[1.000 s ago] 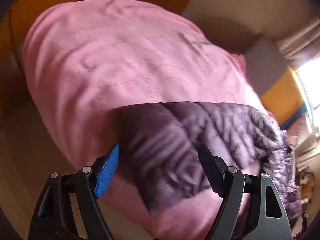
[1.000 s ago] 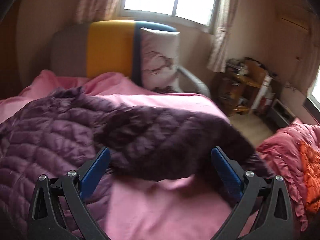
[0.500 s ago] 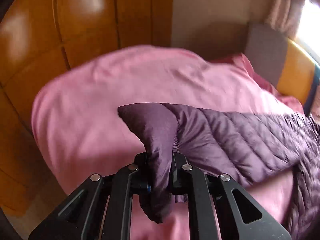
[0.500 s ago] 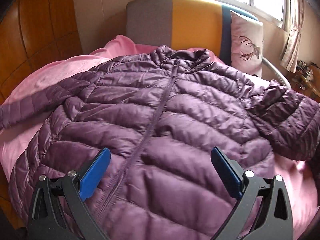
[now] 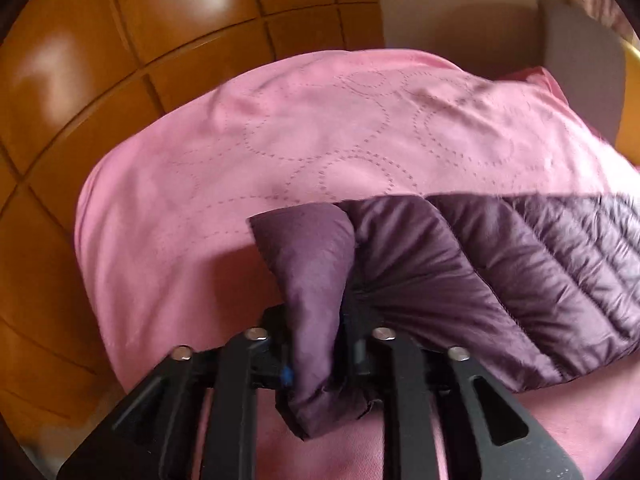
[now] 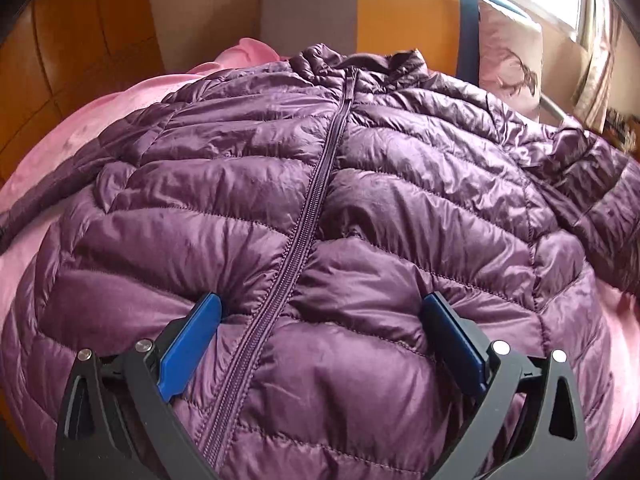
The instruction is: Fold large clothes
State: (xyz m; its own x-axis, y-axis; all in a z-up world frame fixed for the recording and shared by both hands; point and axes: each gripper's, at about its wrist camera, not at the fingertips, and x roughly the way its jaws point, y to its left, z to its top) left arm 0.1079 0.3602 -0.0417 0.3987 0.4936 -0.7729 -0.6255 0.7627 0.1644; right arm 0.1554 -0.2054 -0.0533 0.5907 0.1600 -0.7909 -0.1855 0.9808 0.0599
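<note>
A pink bedspread (image 5: 320, 140) (stitched with dotted circles) covers the bed; wooden panelling (image 5: 120, 40) stands behind, a printed cushion (image 6: 508, 56) by its headboard (image 6: 360, 12).

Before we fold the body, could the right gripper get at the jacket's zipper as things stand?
Probably yes: the right gripper is open, its fingers resting on the jacket either side of the zipper, nothing between.

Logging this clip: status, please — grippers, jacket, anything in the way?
Left gripper on sleeve cuff, jaws easing open. Right gripper open, pads pressed into purple jacket. Jacket flat, zipped, on pink bedspread. Nothing obstructing.

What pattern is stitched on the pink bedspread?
Overlapping dotted circles on the pink quilted bedspread, clearest in the left wrist view.
</note>
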